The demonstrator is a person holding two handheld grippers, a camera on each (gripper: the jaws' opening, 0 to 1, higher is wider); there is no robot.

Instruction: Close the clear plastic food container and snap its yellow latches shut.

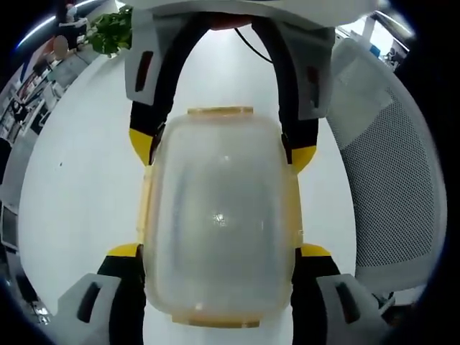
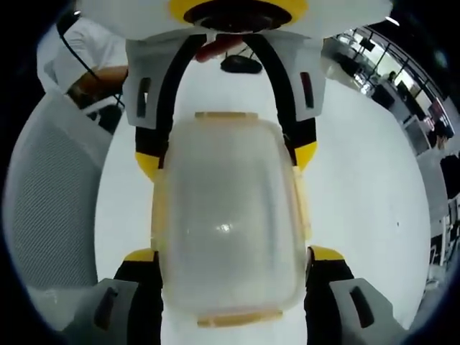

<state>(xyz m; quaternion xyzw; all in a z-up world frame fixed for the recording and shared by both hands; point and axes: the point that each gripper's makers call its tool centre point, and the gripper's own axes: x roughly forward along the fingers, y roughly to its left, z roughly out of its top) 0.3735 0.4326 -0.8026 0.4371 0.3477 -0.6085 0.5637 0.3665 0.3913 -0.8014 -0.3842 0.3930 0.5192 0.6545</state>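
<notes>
Item: clear plastic food container (image 1: 219, 215), lid on, lying on a white table (image 1: 79, 187), seen from above in both views between two opposed grippers. Yellow latches: one at the far end (image 1: 220, 111), one at the near end (image 1: 219, 321), and one along each long side (image 1: 147, 205); whether any is snapped down cannot be told, though the side latches seem to stand slightly proud. Left gripper (image 1: 219, 251): jaws wide, one yellow-tipped pad on each long side of the container, at or very near the wall. Right gripper (image 2: 230, 255): the same from the opposite end, jaws wide astride the body. Surroundings: a grey mesh office chair (image 1: 388, 172) just beside the table, a green plant (image 1: 111, 30) at the far edge, a person's hand (image 2: 219, 49) behind the opposite gripper. Risk, as judged: uneven squeeze from either pair could skew the lid or slide the smooth box on the table, leaving a latch half-seated.
</notes>
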